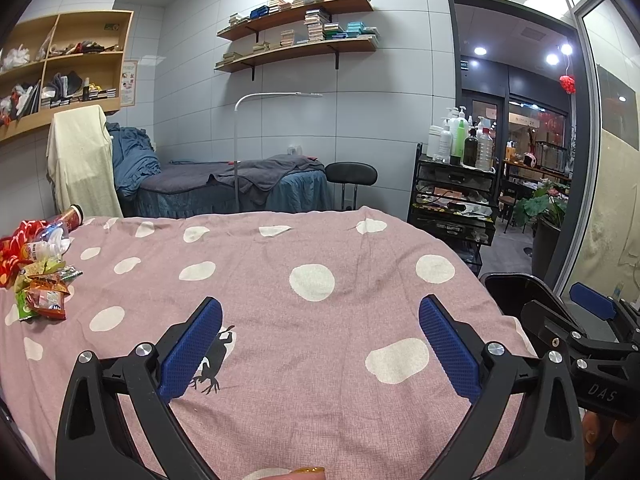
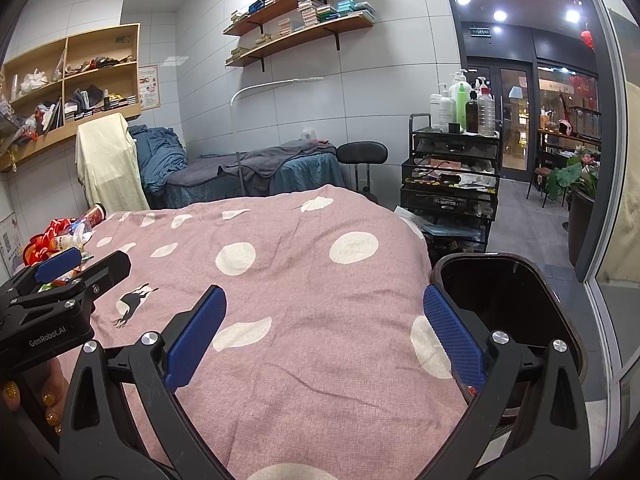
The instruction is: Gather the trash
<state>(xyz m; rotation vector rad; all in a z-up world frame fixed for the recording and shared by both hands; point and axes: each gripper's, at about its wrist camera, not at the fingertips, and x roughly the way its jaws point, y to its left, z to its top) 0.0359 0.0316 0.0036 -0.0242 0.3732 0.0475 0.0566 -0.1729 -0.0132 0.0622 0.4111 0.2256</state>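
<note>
Left gripper (image 1: 320,344): jaws spread wide, nothing between the blue pads; held over the pink spotted bedcover (image 1: 320,248), near a black deer print on the fabric.
Right gripper (image 2: 324,336): jaws spread wide, holding nothing; held over the bedcover's right side, its right finger in front of the bin.
Trash pile (image 1: 40,272): clustered at the far left edge of the bedcover; snack wrappers in orange and green, a crumpled clear plastic bottle (image 1: 48,244), red patterned packaging behind it.
Cylindrical can (image 1: 72,216): lying on its side at the back of the pile, dark cap end facing right.
Bin (image 2: 504,300): dark, open-topped, beside the bed's right edge; small red item visible low inside, otherwise too dark to tell.
Separation: pile and bin at opposite sides of the bed, well apart; both grippers between them, neither touching the trash.
Surroundings: black trolley (image 2: 452,184) carrying bottles beyond the bin; second bed with blue and grey covers at the rear wall.
</note>
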